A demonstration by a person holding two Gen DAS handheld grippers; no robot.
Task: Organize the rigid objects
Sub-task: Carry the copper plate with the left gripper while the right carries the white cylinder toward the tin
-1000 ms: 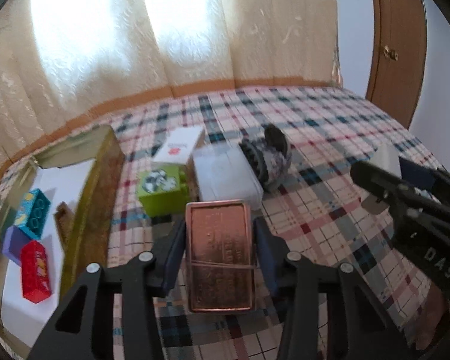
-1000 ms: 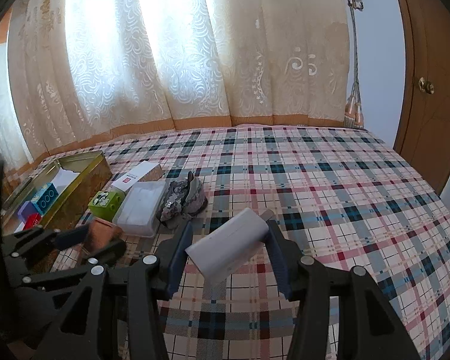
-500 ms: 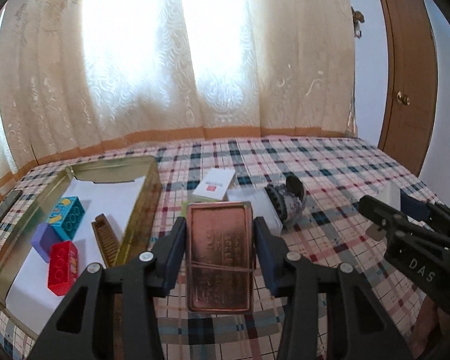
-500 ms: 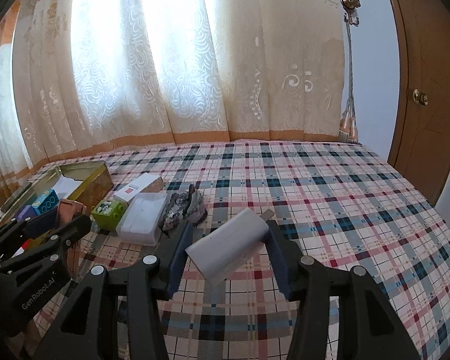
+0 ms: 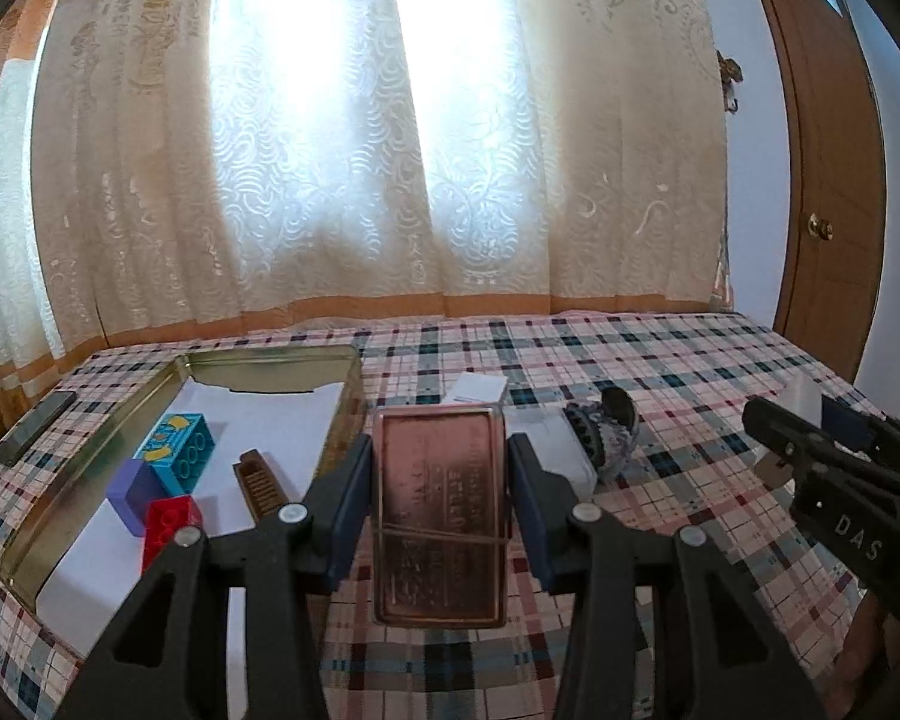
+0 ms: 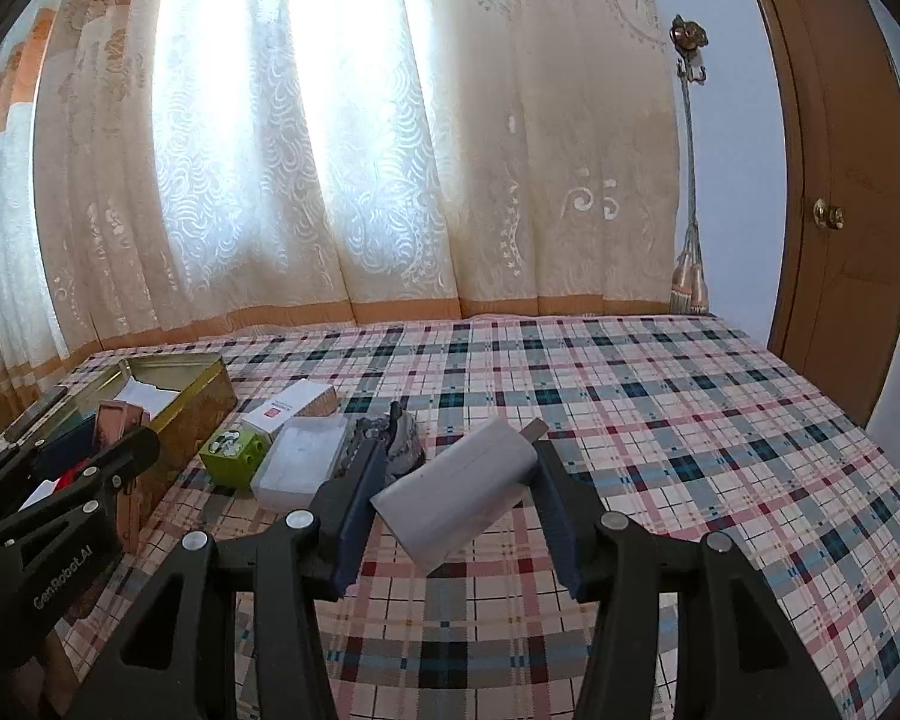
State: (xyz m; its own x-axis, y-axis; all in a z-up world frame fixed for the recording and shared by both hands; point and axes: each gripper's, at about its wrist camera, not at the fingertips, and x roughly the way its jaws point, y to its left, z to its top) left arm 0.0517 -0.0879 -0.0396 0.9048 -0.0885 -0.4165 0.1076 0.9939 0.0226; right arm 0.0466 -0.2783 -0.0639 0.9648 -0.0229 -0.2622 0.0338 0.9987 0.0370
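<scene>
The left hand-held gripper (image 5: 439,510) is clenched on a flat copper-coloured metal tin (image 5: 439,516), a rounded-corner rectangle with faint embossed lettering and a thin band across its lower part; its blue pads press both long sides. The tin is held above the plaid bedspread (image 5: 660,360), just right of the open gold tin box (image 5: 270,357).

That box is a shallow rectangular metal tray with shiny walls and a white paper lining. Inside it lie a blue studded plastic brick (image 5: 181,444), a smooth purple block (image 5: 133,487), a red studded brick (image 5: 168,528) and a brown ribbed piece (image 5: 261,480). A dark flat phone (image 5: 33,427) rests on the bedspread left of the box.

The right hand-held gripper (image 6: 459,501) grasps a smooth white rounded block, a charger (image 6: 459,495) with a small metal prong at its far end, tilted between the pads, well to the right of the gold box.

Right of the box, seen from the right wrist, sit a lime-green studded cube (image 6: 234,456), a white carton (image 6: 288,405) with a red mark, a frosted plastic case (image 6: 300,468) and a crumpled patterned knit item (image 6: 396,438), close together.

Behind the bed hang cream lace curtains (image 6: 330,150) with orange trim, and a wooden door (image 6: 840,180) stands at the far right.
</scene>
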